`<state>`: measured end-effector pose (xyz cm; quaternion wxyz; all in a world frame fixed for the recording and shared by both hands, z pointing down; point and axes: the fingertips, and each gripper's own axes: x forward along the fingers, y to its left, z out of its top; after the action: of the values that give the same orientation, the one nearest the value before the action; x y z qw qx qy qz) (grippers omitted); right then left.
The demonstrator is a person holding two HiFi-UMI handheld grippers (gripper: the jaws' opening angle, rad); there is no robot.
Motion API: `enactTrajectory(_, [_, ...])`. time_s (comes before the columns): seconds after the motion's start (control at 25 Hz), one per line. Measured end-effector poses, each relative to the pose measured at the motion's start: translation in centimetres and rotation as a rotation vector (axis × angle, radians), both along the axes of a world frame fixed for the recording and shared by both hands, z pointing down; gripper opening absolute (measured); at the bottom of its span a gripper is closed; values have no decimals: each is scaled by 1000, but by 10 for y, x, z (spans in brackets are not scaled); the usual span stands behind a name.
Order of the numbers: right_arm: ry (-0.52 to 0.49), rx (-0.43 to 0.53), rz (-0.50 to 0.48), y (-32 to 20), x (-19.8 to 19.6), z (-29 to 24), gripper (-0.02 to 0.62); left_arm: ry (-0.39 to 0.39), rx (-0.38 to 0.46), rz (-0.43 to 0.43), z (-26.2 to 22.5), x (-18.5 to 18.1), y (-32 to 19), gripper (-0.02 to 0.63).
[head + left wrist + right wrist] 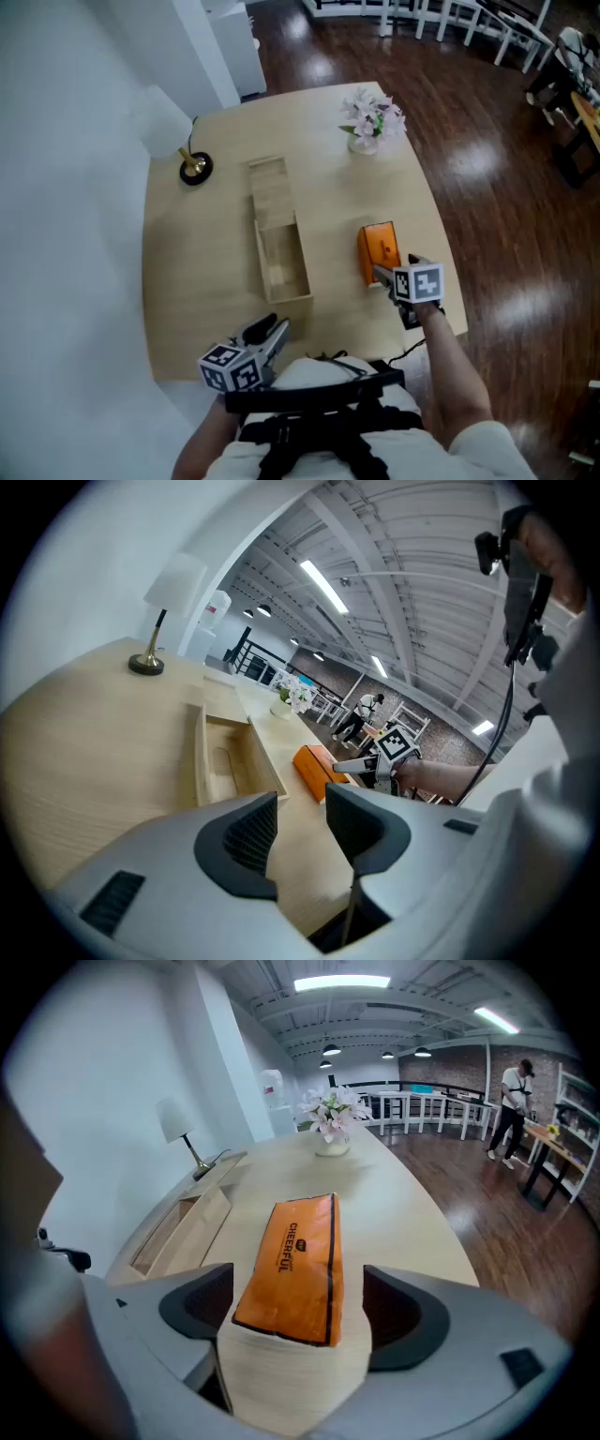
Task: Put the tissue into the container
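An orange tissue pack [379, 251] lies flat on the round wooden table, right of a long open wooden container [260, 246]. My right gripper [381, 273] is at the pack's near end. In the right gripper view the pack [292, 1269] sits between the spread jaws of that gripper [292, 1309], with a gap beside the right pad, so it is open. My left gripper [271, 329] hovers over the table's front edge, near the container's near end. Its jaws [302, 822] stand apart with nothing between them. The container [220, 761] shows hollow inside.
A small lamp [194, 167] with a white shade stands at the table's back left. A vase of pale flowers [369, 122] stands at the back right. The table edge [450, 281] drops to a dark wooden floor close to my right gripper.
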<state>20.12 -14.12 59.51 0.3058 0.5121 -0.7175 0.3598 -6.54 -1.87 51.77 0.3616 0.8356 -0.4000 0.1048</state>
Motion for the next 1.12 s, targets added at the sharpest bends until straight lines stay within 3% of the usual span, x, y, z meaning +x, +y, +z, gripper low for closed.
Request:
enactTrajectory(0.44, [36, -74, 6, -22, -8, 40, 460, -40, -17, -16, 7, -6, 3, 155])
enactTrajectory(0.88, [-142, -133, 67, -20, -15, 59, 460, -44, -29, -13, 7, -8, 5, 155])
enactTrajectory(1.12, [-128, -105, 74, -20, -11, 50, 421, -45, -33, -12, 8, -10, 5, 155])
